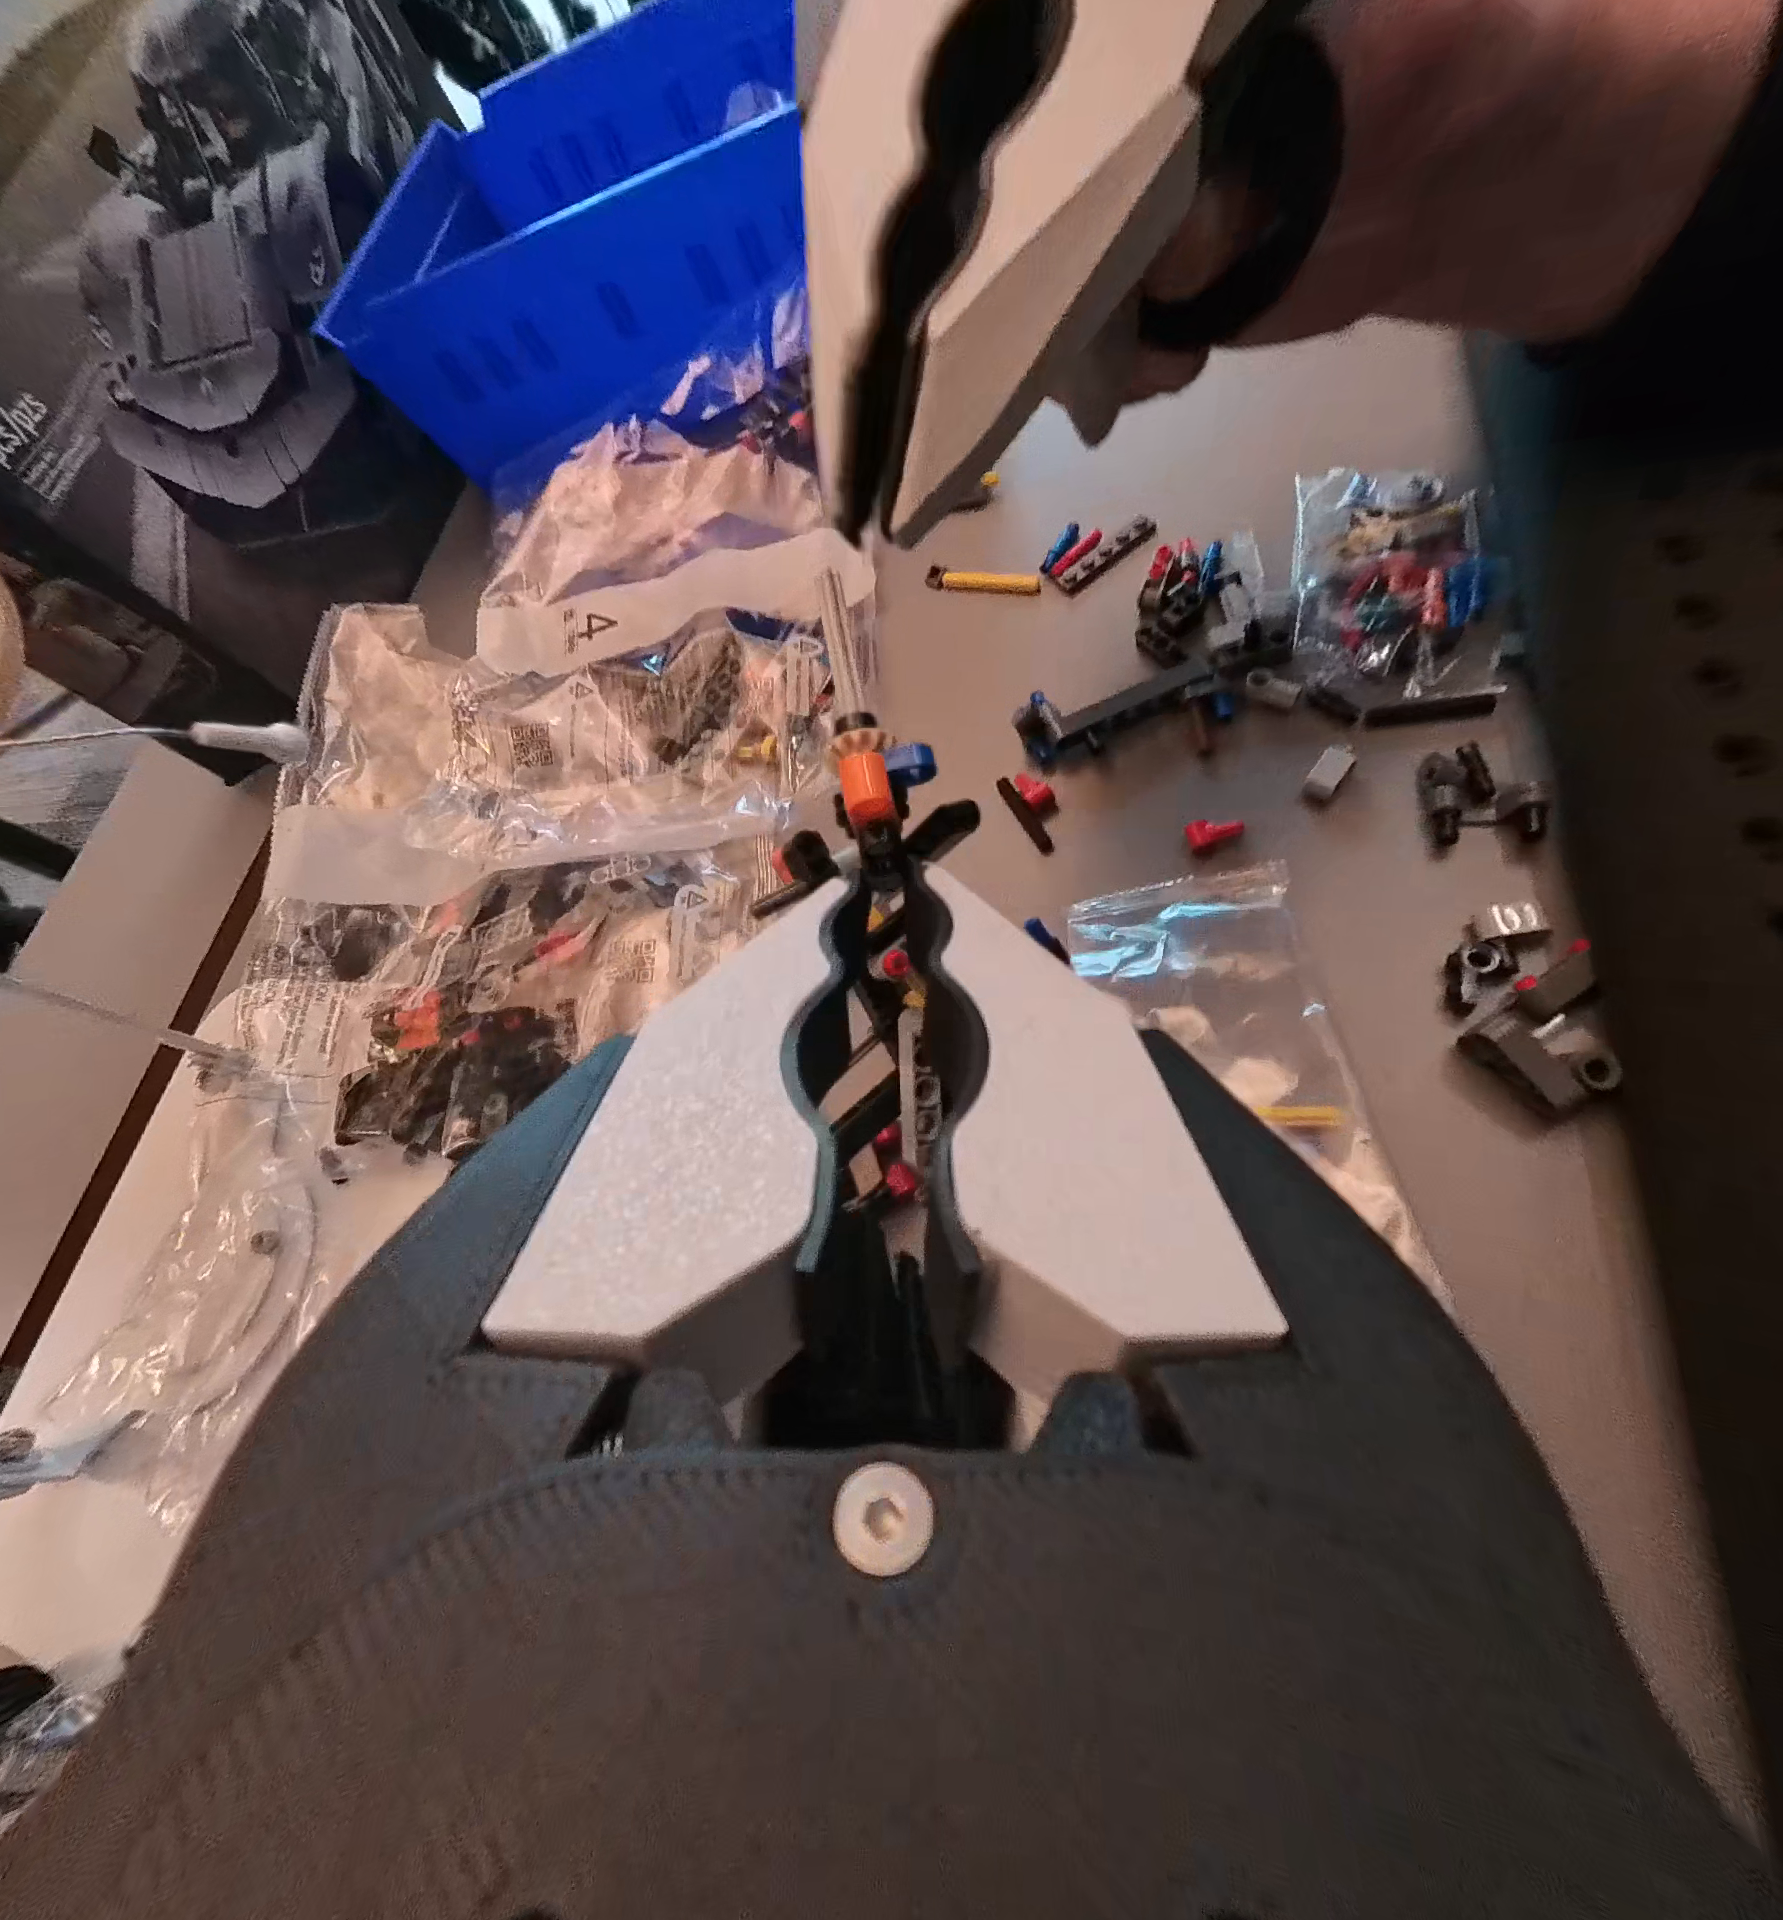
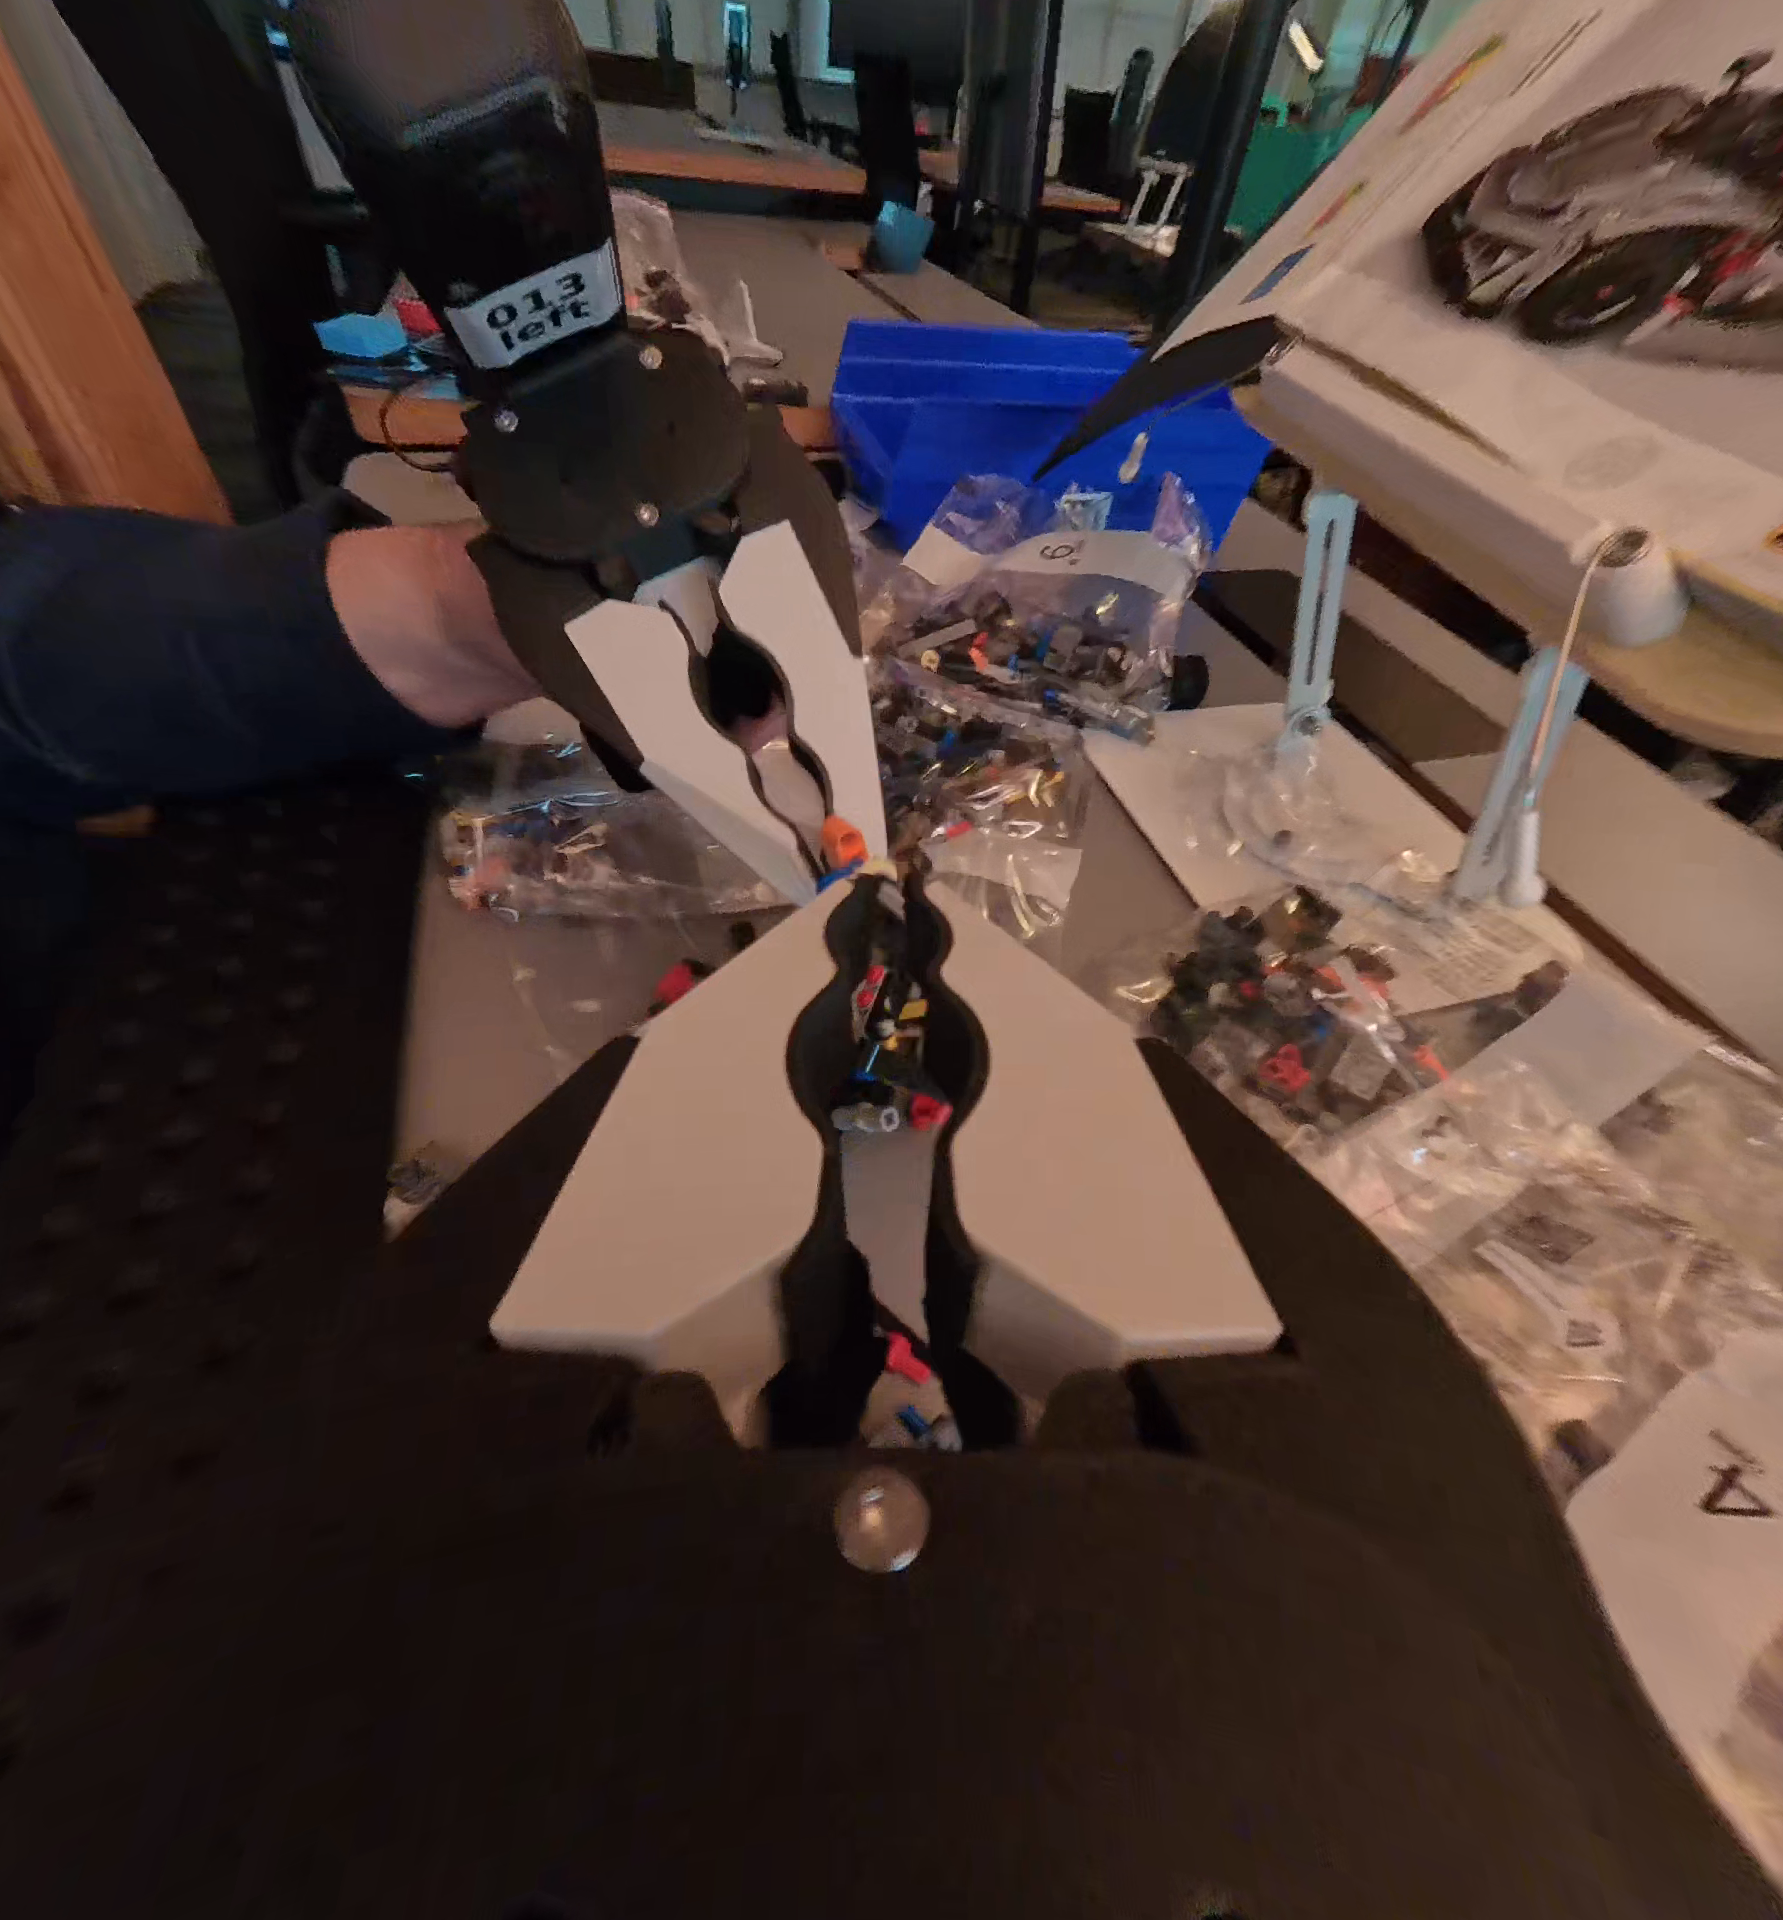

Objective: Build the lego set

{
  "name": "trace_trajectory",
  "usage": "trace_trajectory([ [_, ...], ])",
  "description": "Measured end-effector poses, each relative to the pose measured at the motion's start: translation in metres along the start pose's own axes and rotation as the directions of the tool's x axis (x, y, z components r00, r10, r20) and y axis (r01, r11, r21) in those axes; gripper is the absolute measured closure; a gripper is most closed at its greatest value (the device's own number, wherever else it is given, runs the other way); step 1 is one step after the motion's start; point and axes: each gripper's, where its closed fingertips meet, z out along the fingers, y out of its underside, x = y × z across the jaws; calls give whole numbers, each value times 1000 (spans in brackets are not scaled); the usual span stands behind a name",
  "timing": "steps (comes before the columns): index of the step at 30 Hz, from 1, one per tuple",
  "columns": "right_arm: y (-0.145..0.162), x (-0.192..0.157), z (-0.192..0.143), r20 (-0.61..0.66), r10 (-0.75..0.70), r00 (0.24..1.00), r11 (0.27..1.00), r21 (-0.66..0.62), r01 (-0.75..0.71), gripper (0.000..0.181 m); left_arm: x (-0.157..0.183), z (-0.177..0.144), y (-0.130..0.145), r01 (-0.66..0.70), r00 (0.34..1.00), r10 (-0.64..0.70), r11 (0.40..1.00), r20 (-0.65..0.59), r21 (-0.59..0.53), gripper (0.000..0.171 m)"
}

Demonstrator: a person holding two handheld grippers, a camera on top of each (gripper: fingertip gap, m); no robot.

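My left gripper (image 1: 882, 878) is shut on a slim Lego assembly (image 1: 918, 1086) of black and grey beams with red pins. An orange piece (image 1: 863, 787), a tan gear and a grey axle (image 1: 845, 644) stick out past its tips. My right gripper (image 1: 859, 530) comes in from above, jaws shut, with its tips at the axle's far end. I cannot tell whether it grips the axle. In the right wrist view my right gripper (image 2: 879, 883) meets the left gripper (image 2: 833, 862) tip to tip beside the orange piece (image 2: 840, 836).
Loose Lego pieces (image 1: 1178, 623) lie on the grey table, with small clear bags (image 1: 1386, 582) beside them. Numbered part bags (image 1: 575, 727) lie left, before blue bins (image 1: 596, 291) and the set's box (image 1: 139, 312). An instruction booklet (image 2: 1593, 260) stands on a holder.
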Motion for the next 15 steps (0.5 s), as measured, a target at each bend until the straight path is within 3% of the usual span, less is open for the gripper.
trace_trajectory([
  [3, -5, -11, 2, 3, -113, 994, 994, 13, 113, 166, 5, 4, 2, -31, 999, 31, 999, -7, -31, 166],
  [6, 18, -13, 18, -2, -181, 984, 975, -131, 179, 157, 10, 6, 2, -66, 998, 66, 997, -18, -45, 166],
  [11, 36, -17, 28, 38, -162, 986, 960, -227, 166, 166, 14, 9, 8, -132, 991, 131, 987, -15, -87, 166],
  [15, 36, -18, 27, 42, -156, 987, 960, -227, 162, 166, 16, 7, 0, -140, 990, 139, 990, -17, -34, 163],
])
